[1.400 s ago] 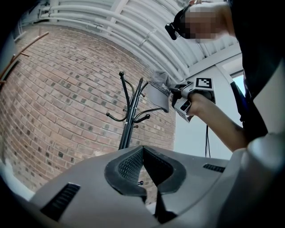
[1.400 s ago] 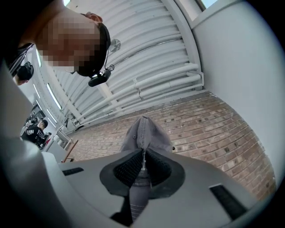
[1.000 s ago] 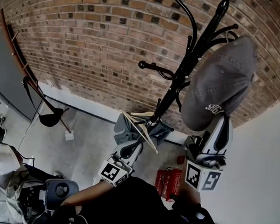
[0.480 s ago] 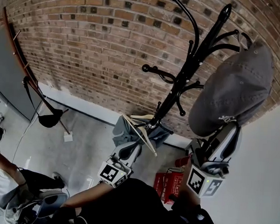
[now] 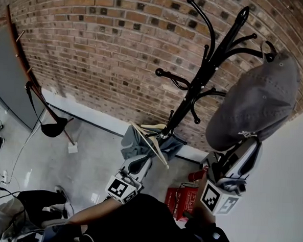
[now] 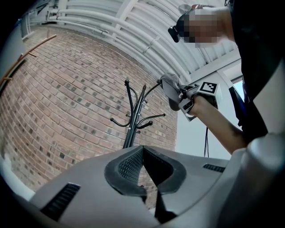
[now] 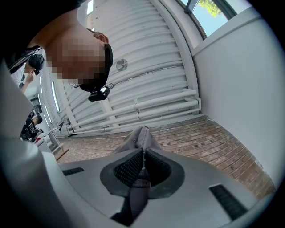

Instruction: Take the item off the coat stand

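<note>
A black coat stand [image 5: 202, 80] rises before the brick wall. A grey cap [image 5: 255, 98] hangs at its upper right, its top edge next to the tip of a hook [image 5: 270, 55]; I cannot tell if they still touch. My right gripper [image 5: 238, 149] is shut on the cap's lower edge, and in the right gripper view grey fabric [image 7: 140, 138] is pinched between the pads. My left gripper [image 5: 138, 163] stays low by the stand's base, shut with nothing in it. The left gripper view shows the stand [image 6: 132, 120] and the cap [image 6: 171, 91] beyond the left gripper [image 6: 143, 149].
A wooden hanger with a grey-blue garment [image 5: 150, 141] hangs low on the stand. A red box [image 5: 182, 196] lies on the floor near its base. A black bag [image 5: 54, 127] leans at the wall on the left. A white wall [image 5: 285, 192] closes the right side.
My right gripper has carried the cap to the right and a little upward, away from the stand's pole. The left gripper has hardly moved. The person at lower left has shifted mostly out of view.
</note>
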### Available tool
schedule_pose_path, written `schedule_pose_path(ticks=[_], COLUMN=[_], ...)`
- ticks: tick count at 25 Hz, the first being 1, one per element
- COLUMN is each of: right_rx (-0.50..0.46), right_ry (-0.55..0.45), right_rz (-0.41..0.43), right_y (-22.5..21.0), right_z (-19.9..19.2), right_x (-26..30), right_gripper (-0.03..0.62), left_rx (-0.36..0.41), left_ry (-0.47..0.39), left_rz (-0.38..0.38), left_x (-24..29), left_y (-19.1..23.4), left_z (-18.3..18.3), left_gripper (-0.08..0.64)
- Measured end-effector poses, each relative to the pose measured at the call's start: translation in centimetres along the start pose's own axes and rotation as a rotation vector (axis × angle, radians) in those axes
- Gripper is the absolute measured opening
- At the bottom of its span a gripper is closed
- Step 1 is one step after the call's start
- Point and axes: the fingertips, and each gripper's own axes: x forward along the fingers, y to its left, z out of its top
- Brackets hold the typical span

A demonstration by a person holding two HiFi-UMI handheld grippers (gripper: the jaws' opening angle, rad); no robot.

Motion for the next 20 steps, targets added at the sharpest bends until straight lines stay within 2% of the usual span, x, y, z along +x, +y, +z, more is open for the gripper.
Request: schedule_pose_path(ticks=[8,20], right_rx=[-0.018,0.013], right_ry=[-0.034,0.012], right_rz=[-0.007,0.03], right_y=[0.6,1.6], right_z=[1.6,1.1], right_x=[-0.8,-3.2], right_gripper=[0.034,0.034], left_rx=[0.003,-0.005], left_ry=[-0.01,0.0], left_rz=[0.007,-0.006], left_x=[-1.2,-2.2], left_y=[-0.1,-1.0], left_z=[0.3,0.0], left_gripper=[0.017,0.017])
